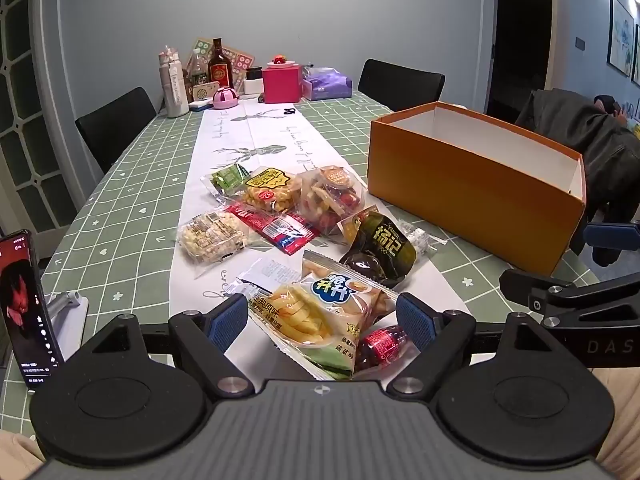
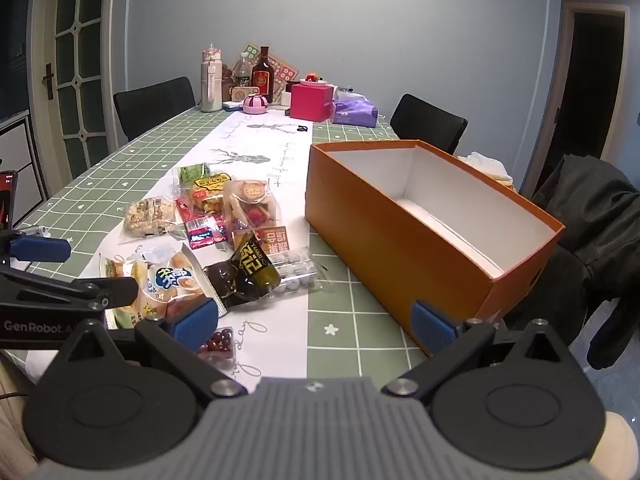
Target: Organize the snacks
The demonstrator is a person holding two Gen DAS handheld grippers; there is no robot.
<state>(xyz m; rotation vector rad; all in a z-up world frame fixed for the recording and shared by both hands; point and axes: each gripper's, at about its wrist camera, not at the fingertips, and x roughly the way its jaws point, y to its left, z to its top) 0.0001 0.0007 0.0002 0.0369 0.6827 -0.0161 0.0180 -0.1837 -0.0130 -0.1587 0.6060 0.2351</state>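
Observation:
My left gripper [image 1: 320, 322] is open, low over the near end of the white runner. A bag of chips [image 1: 320, 308] with a blue logo lies flat on the table between its blue pads. A small red candy pack [image 1: 384, 344] sits by the right pad. Beyond lie a dark bag with yellow characters [image 1: 380, 248], a clear bag of mixed snacks [image 1: 332, 196], a red strip pack [image 1: 272, 226] and a pale puffed-snack pack [image 1: 210, 236]. My right gripper [image 2: 316, 324] is open with nothing between its fingers, near the front corner of the empty orange box [image 2: 400, 248].
A phone on a stand [image 1: 24, 304] is at the table's left edge. Bottles [image 2: 262, 76], a pink box [image 2: 310, 102] and a purple tissue pack [image 2: 354, 112] crowd the far end. Black chairs stand around; a dark jacket [image 2: 592, 216] hangs on the right one.

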